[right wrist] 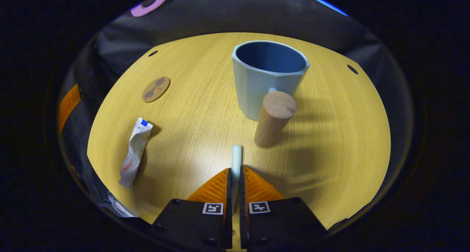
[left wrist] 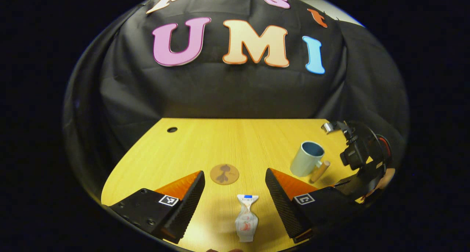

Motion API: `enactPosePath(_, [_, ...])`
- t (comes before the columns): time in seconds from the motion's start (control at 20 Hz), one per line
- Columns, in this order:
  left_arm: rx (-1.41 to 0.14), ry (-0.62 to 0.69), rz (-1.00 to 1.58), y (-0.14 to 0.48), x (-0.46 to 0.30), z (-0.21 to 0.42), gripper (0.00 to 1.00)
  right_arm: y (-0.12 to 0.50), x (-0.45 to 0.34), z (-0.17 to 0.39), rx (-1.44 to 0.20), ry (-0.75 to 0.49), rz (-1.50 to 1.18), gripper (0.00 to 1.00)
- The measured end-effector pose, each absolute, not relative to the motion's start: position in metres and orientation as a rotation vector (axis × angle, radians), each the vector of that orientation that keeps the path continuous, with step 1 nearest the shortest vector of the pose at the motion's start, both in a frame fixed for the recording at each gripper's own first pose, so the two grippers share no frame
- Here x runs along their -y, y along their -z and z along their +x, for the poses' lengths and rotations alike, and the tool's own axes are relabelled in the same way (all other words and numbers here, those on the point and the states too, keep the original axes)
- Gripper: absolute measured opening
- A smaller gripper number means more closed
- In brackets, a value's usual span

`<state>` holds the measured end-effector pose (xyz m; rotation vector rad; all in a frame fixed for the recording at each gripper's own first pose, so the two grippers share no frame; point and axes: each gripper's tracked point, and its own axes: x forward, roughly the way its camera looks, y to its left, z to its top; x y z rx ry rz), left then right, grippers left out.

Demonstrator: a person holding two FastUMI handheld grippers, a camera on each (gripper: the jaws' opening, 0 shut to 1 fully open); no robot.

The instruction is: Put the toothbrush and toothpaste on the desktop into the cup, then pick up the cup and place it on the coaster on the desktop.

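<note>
Left gripper view, left to right. Left gripper (left wrist: 235,193) hung low over the desktop (left wrist: 205,145), jaws spread wide, nothing between the pads. Toothpaste (left wrist: 246,219), a crumpled tube, lay flat on the wood in the gap between the fingers, touching neither, cap end pointing away from the camera. Just beyond it sat the round coaster (left wrist: 224,173), bare. Further right stood the cup (left wrist: 307,159), upright, its wooden handle (left wrist: 320,171) sticking out toward the near right. Right of the cup, the right gripper (left wrist: 361,153) was held above the desktop's right edge.

Right gripper view, left to right. Toothpaste (right wrist: 135,151) lay at the far left, near the desktop (right wrist: 330,134) edge; the coaster (right wrist: 156,89) sat beyond it, well apart from the cup. At centre, the right gripper (right wrist: 235,178) was clenched on the toothbrush (right wrist: 236,157); both fingers pressed a pale, slim shaft whose end stuck out past the tips. Bristle end not visible. Ahead and slightly right stood the cup (right wrist: 268,75), empty, handle (right wrist: 274,118) pointing at the camera, near the toothbrush end but apart from it.
</note>
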<state>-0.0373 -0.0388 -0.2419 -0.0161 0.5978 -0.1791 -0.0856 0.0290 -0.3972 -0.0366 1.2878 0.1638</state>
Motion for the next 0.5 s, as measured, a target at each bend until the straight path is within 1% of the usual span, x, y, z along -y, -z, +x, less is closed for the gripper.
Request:
enactPosePath(0.05, [-0.631,0.184,-0.009,0.252,0.04,-0.04,0.98,0.397,-0.029,-0.086,-1.286,-0.163,-0.036,0.11])
enactPosePath(0.1, [-0.663,0.191,-0.001,0.262,0.041,-0.042,0.97,0.396,-0.029,-0.085,-1.28,-0.163,-0.039,0.11])
enactPosePath(0.5, [-0.877,0.232,0.026,0.325,0.051,-0.056,0.97,0.396,-0.029,-0.085,-1.263,-0.164,-0.034,0.11])
